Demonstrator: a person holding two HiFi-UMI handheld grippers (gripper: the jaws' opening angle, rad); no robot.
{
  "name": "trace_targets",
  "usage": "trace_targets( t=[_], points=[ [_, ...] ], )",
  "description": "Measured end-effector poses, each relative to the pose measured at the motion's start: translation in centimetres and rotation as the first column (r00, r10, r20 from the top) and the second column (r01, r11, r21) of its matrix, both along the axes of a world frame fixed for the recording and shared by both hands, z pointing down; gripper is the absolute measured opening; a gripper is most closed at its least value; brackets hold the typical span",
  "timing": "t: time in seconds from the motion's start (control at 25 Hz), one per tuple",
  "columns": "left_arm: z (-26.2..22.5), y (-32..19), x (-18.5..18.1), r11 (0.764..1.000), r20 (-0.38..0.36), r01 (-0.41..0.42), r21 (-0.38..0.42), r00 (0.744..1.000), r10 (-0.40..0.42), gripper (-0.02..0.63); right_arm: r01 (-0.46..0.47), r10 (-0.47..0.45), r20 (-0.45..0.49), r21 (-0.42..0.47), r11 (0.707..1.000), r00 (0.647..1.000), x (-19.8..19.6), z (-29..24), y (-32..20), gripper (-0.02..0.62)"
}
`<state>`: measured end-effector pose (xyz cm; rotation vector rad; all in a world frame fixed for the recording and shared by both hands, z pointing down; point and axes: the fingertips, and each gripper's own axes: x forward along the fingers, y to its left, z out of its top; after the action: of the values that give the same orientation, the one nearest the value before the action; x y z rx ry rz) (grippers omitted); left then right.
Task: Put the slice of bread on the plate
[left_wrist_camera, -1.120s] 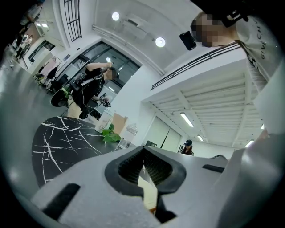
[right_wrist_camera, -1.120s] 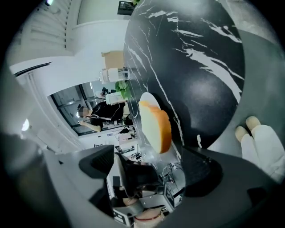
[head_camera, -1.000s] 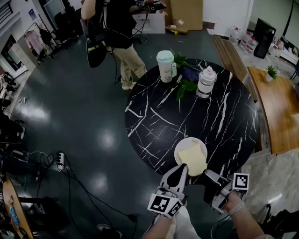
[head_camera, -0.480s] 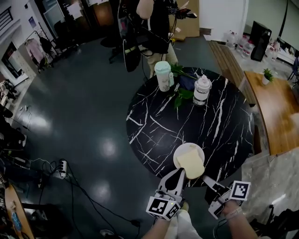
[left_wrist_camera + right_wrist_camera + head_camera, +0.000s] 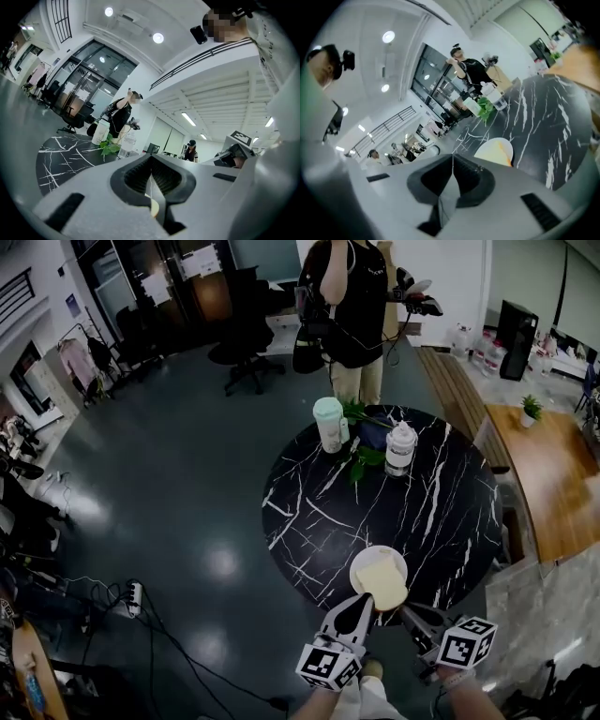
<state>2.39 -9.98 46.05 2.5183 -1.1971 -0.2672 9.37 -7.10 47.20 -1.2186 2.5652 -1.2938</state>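
A pale slice of bread [image 5: 383,584] lies on the white plate [image 5: 373,561] near the front edge of the round black marble table [image 5: 441,512]. My left gripper [image 5: 363,600] hangs just short of the plate's near rim with its jaws together and nothing in them. My right gripper [image 5: 406,613] is to the right of it, off the table's edge, also shut and empty. In the right gripper view the plate with the bread [image 5: 496,151] lies ahead of the shut jaws [image 5: 452,165]. In the left gripper view the jaws [image 5: 151,171] meet in a line.
A mint tumbler [image 5: 329,424], green leaves [image 5: 360,458] and a clear lidded bottle [image 5: 400,447] stand at the table's far side. A person [image 5: 361,306] stands beyond it. A wooden bench [image 5: 548,474] runs along the right; cables and a power strip [image 5: 132,592] lie on the floor at left.
Both grippers have drawn back and up from the plate. The right gripper has rolled and its jaws have come together. The bread stays on the plate.
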Motion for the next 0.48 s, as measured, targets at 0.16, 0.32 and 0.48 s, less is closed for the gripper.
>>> trace_targets(
  t=[0.16,0.32,0.48],
  points=[
    [-0.7,0.5,0.3,1.000,0.011,-0.018,0.002,1.000,0.018,0.006,0.044,-0.034,-0.116,0.086,0.995,0.993,-0.6,-1.0,0.5,0.012],
    [-1.2,1.1,0.4,1.000,0.019,-0.025,-0.004,1.000,0.025,0.006,0.064,-0.019,-0.250,0.174,0.983,0.968,-0.6,-1.8,1.2,0.011],
    [-1.7,1.4,0.3,1.000,0.029,-0.028,-0.002,0.999,0.028,0.006,0.059,0.013,-0.305,0.224,0.973,0.952,-0.3,-2.6,1.5,0.011]
  ],
)
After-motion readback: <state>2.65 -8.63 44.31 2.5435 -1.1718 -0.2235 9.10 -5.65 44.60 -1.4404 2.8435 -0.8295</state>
